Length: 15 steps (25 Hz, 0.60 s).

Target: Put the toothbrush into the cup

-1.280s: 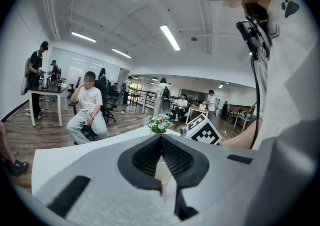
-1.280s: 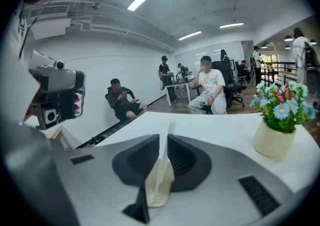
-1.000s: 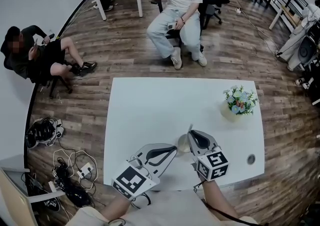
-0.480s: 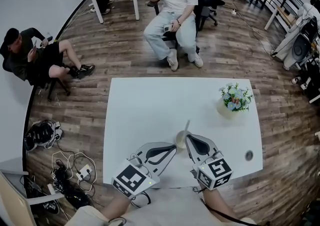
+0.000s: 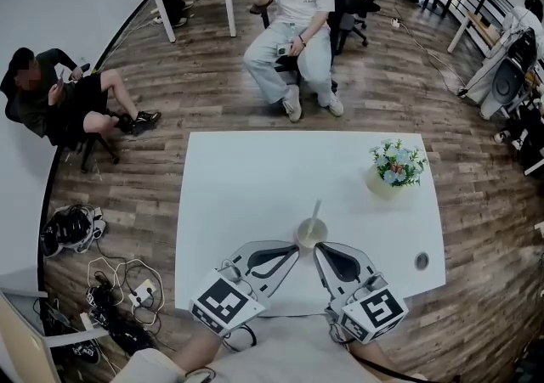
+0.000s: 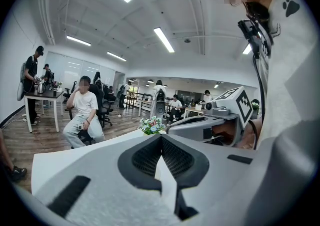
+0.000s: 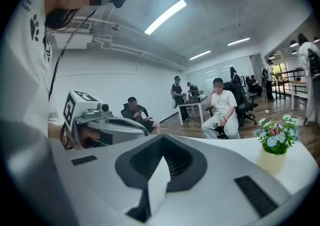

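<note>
Looking down, I see the brown wooden plank floor spreading round the white rectangular desk in front of me. Beyond the desk's far edge a person in a white shirt and pale jeans sits on a dark office chair, and a person in dark clothes sits low by the curved wall at the left.

My left gripper and my right gripper both lie near the desk's near edge, angled in toward each other. Each gripper's view shows its jaws brought together at the tips with nothing between them.

A cream pot of pale blue and white flowers stands toward the desk's far right corner, well apart from both grippers.

The small cream round cup stands upright on the desk just beyond the two gripper tips, between them. The pale slim toothbrush stands in the cup, leaning slightly away from me.

A small grey round grommet sits in the desk near its right edge.
</note>
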### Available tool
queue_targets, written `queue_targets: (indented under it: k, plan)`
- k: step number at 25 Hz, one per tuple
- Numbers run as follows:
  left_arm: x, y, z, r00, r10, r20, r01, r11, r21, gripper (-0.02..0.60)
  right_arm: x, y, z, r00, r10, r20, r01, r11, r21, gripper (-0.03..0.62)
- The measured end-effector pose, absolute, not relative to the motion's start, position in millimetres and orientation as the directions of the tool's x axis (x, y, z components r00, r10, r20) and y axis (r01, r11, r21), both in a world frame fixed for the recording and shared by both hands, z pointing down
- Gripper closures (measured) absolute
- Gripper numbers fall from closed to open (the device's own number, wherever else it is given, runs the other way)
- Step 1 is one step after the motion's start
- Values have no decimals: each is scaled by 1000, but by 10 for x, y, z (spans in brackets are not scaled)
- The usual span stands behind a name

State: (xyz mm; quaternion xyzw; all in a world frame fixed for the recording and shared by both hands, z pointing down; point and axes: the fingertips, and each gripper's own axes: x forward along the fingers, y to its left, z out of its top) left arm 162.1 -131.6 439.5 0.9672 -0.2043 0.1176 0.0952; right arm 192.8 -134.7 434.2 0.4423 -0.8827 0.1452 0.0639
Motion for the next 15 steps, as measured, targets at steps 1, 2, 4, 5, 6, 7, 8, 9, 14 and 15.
queue_targets:
  k: [1,2,4,5,6,7,8,9,14,15]
  plan:
    - [1625,-1303,4395,889,-372,267,-417,-899,136,575,1929,-1314,4315,-601,-763,237,-799,568,-197,576]
    - [1630,-1288,4391,889,-372,266,-417,-898,137,575,1929,-1282,4291,-602,-764,234,-799,570,-194,576]
    - [1640,-1258,4363,889,-374,262,-420,-895,147,575,1919,-1224,4254,-603,-764,230,-797,573,-190,576]
    - [1643,-1242,4351,890,-375,260,-421,-894,150,575,1911,-1198,4243,-604,-763,228,-797,574,-189,576]
    - [1642,-1223,4356,890,-374,259,-419,-896,146,575,1904,-1172,4239,-605,-763,228,-796,575,-188,576]
    - [1643,-1200,4368,891,-372,260,-416,-899,138,575,1898,-1145,4242,-605,-762,231,-796,577,-182,576]
    - [1646,-1174,4376,892,-371,259,-414,-901,131,575,1895,-1117,4251,-604,-761,237,-797,579,-170,576]
    - [1651,-1144,4381,892,-372,258,-413,-902,127,575,1893,-1090,4264,-603,-760,243,-798,583,-155,576]
    - [1635,-1008,4417,890,-381,250,-420,-899,123,575,1850,-987,4329,-612,-751,247,-790,597,-141,576]
    - [1628,-978,4428,890,-382,250,-421,-899,125,575,1840,-963,4343,-613,-750,248,-789,597,-143,576]
